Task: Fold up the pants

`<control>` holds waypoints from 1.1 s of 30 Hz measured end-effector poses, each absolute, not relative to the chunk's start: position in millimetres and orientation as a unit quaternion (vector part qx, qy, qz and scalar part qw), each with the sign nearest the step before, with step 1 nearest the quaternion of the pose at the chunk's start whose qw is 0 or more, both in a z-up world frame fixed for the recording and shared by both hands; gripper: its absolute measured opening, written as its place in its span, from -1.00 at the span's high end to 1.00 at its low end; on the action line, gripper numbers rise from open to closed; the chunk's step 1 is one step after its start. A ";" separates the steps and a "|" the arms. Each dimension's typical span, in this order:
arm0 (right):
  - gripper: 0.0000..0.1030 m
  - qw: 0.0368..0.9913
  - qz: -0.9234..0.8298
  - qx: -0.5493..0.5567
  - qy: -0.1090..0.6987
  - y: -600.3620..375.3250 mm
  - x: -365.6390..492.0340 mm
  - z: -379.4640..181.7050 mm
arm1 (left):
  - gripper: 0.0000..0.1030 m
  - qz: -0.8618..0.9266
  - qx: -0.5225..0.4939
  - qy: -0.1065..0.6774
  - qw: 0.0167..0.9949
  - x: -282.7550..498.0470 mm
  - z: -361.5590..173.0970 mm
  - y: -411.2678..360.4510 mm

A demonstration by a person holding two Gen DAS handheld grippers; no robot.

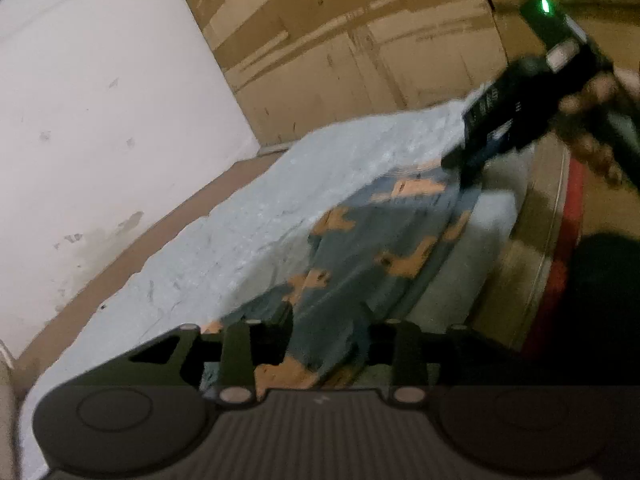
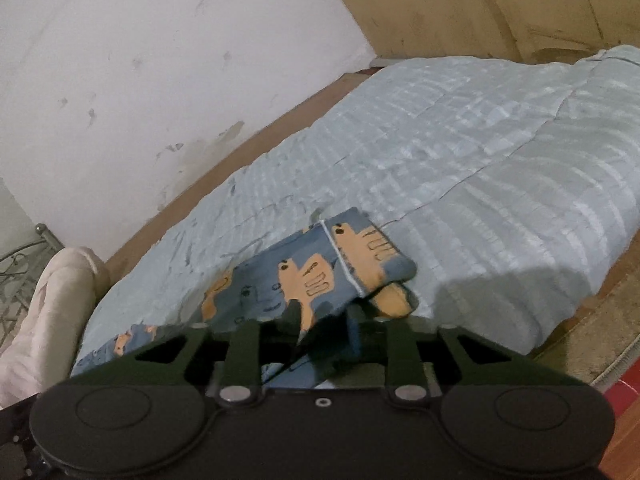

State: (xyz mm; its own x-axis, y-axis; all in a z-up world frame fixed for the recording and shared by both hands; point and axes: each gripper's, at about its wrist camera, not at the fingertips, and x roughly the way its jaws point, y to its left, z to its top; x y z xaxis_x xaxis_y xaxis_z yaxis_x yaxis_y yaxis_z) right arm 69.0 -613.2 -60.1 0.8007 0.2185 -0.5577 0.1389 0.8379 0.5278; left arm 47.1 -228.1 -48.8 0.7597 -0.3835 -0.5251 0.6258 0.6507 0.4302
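Soft blue cotton pants with orange dinosaur print (image 2: 320,276), lifted over the pale blue quilted bed cover (image 2: 460,152).

The left gripper (image 1: 328,332) is clamped on fabric near the cover's front edge; the right gripper (image 2: 322,320) pinches the cuffed end. Light and limp: best gripped at hems.

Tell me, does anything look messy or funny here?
The dinosaur-print pants hang partly off the edge of the blue quilt instead of lying flat; the right gripper is pinching them. The white wall looks scuffed and stained. Nothing looks spilled or torn.
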 end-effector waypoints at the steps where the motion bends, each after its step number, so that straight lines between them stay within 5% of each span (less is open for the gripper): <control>1: 0.36 0.905 0.022 0.285 0.314 -612.1 73.1 -58.9 | 0.19 -0.283 0.315 0.206 0.882 48.5 -52.4 -226.3; 8: 0.33 0.902 -0.005 0.295 0.317 -617.2 81.0 -56.6 | 0.20 -0.296 0.326 0.230 0.868 51.9 -62.8 -218.4; 16: 0.82 0.900 -0.019 0.292 0.323 -618.0 83.3 -56.3 | 0.97 -0.304 0.317 0.240 0.866 55.6 -58.7 -218.5; 33: 0.95 0.899 -0.017 0.280 0.335 -602.9 56.9 -60.1 | 1.00 -0.298 0.315 0.240 0.869 46.4 -50.6 -203.1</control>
